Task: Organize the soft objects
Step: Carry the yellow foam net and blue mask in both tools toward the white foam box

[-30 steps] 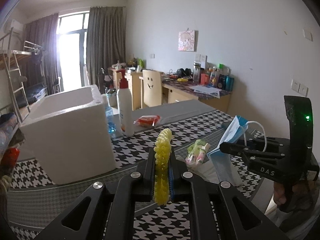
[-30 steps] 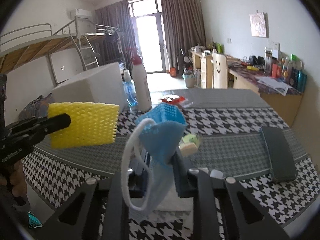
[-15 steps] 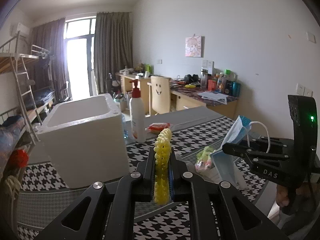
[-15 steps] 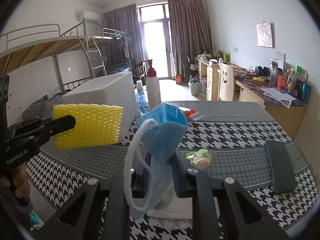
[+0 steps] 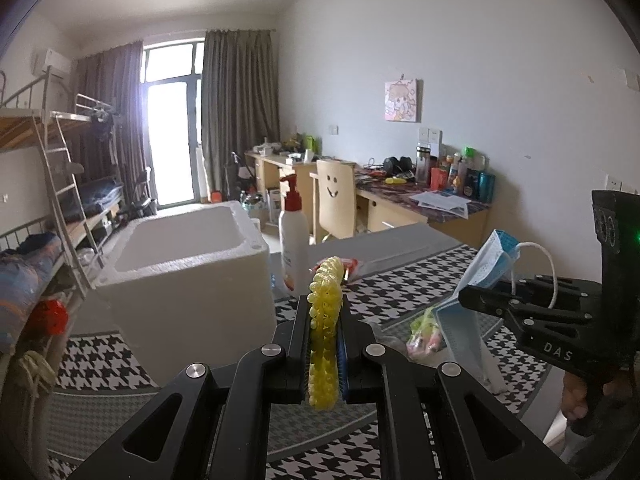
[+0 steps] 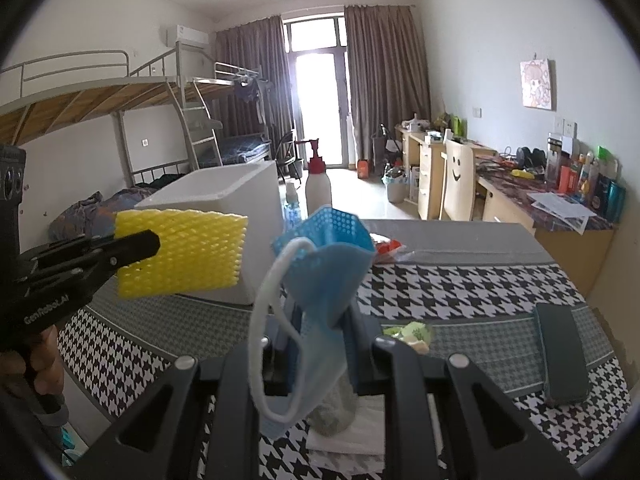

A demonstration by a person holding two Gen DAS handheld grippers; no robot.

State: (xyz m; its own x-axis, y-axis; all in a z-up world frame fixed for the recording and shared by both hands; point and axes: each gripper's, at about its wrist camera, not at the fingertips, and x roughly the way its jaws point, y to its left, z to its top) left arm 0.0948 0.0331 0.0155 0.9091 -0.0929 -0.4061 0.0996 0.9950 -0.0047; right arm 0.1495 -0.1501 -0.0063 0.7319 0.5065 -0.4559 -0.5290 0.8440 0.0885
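My left gripper (image 5: pixel 325 344) is shut on a yellow foam net sleeve (image 5: pixel 325 332), held edge-on above the table; it shows flat in the right wrist view (image 6: pixel 180 252). My right gripper (image 6: pixel 320 344) is shut on a blue face mask (image 6: pixel 324 280) with a white ear loop, also seen in the left wrist view (image 5: pixel 484 264). A white foam box (image 5: pixel 188 280), open on top, stands on the table ahead and left of both grippers (image 6: pixel 224 204). A small green and pink soft item (image 5: pixel 424 332) lies on the table below the mask.
A white pump bottle with a red top (image 5: pixel 294 240) and a red packet (image 5: pixel 352 266) sit behind the box. A dark phone (image 6: pixel 560 360) lies at the right of the houndstooth table (image 6: pixel 460 292). White tissue (image 6: pixel 352 436) lies under the right gripper. Desks and a bunk bed stand beyond.
Both grippers have risen with their loads. The foam box's open top has come into view and the table sits lower in both views.
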